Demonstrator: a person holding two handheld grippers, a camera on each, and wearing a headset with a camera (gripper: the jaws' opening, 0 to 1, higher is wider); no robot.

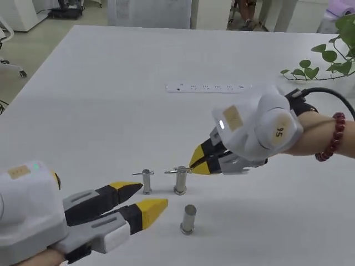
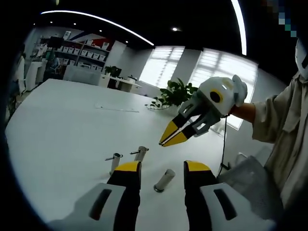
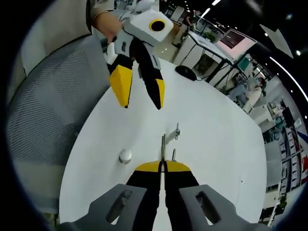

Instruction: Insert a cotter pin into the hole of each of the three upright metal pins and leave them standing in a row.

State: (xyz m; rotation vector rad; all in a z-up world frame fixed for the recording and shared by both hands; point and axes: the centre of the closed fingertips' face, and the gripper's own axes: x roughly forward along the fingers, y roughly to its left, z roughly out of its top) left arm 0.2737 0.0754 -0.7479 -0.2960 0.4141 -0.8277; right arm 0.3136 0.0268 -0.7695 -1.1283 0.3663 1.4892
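Right tongs (image 1: 194,164) clamp the cotter pin (image 3: 163,147) at the middle metal pin (image 1: 180,183); left tongs (image 1: 152,196) gape apart nearby.

The setting was an open-plan office. A large white table (image 1: 111,83) carried a white power strip (image 1: 209,87), with a leafy potted plant (image 1: 338,39) at its far corner; a grey mesh chair (image 3: 53,125) stood against the table's edge; the wheeled base of another chair (image 1: 10,65) sat on the floor to one side. Beyond the table there were wall shelves (image 2: 72,52), tall windows with blinds (image 2: 211,65) and long strip lights (image 2: 96,19) on a dark ceiling; further off stood rows of desks, one with a monitor (image 3: 234,38).
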